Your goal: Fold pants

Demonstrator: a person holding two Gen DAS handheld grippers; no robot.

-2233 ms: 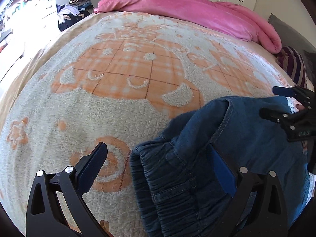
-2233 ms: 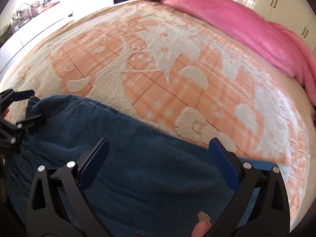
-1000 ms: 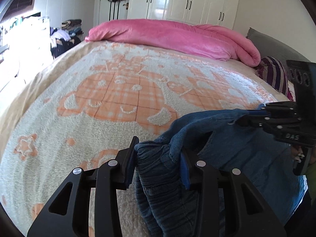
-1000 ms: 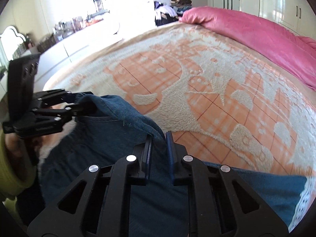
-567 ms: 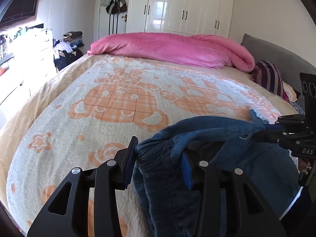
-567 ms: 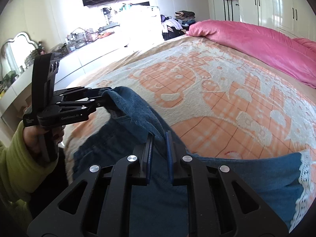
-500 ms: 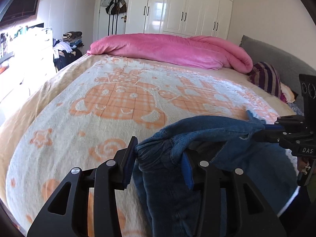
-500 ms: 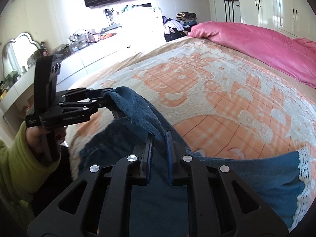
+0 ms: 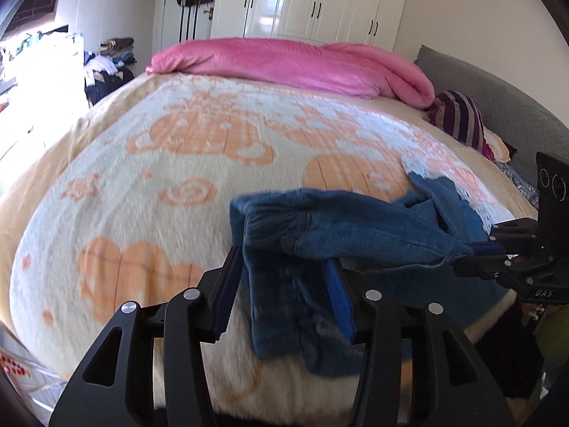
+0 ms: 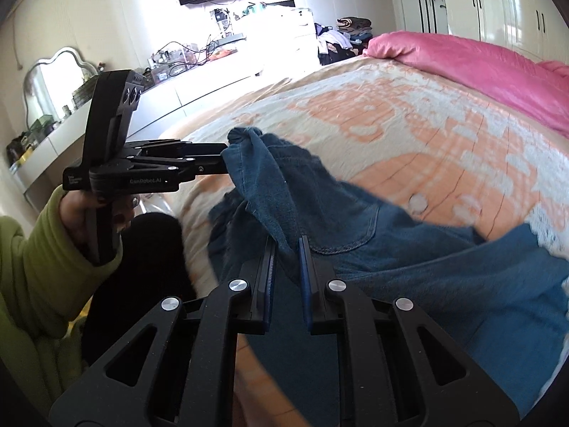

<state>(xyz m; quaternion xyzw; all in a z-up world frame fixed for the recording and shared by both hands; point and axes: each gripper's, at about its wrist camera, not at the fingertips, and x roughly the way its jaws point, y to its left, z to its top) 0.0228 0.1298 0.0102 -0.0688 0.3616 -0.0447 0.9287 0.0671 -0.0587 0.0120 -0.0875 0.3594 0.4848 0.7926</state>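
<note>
Nearest in the left wrist view, the left gripper (image 9: 281, 284) with jaws opening around the bunched waistband end of the blue denim pants (image 9: 341, 227); cloth between the blue pads (image 9: 225, 284), the left pad apparently clear of the fabric, the right one hidden behind a fold, so contact there not certain. From the right wrist view, the same left gripper (image 10: 227, 163) seen side-on at the left, held by a hand (image 10: 92, 213) in a lime-green sleeve (image 10: 42, 270), the waistband corner draped at its tips. Nearest in the right wrist view, the right gripper (image 10: 286, 277) clenched on a raised ridge of denim, fingers almost together with the fabric pinched between them; in the left view the right gripper (image 9: 480, 252) at the right edge, holding the far corner of that lifted fold. Pants at the near edge of the bed, partly lifted off the orange-and-cream blanket (image 9: 185, 163), long axis running left to right across the near side, waistband toward the left, legs trailing right to a white lace hem (image 10: 544, 227). Farther back, bare blanket; beyond that a rolled pink duvet (image 9: 298, 64) along the far side, a striped pillow (image 9: 458, 117) at far right, and white wardrobes (image 9: 313, 3) against the far wall.
</note>
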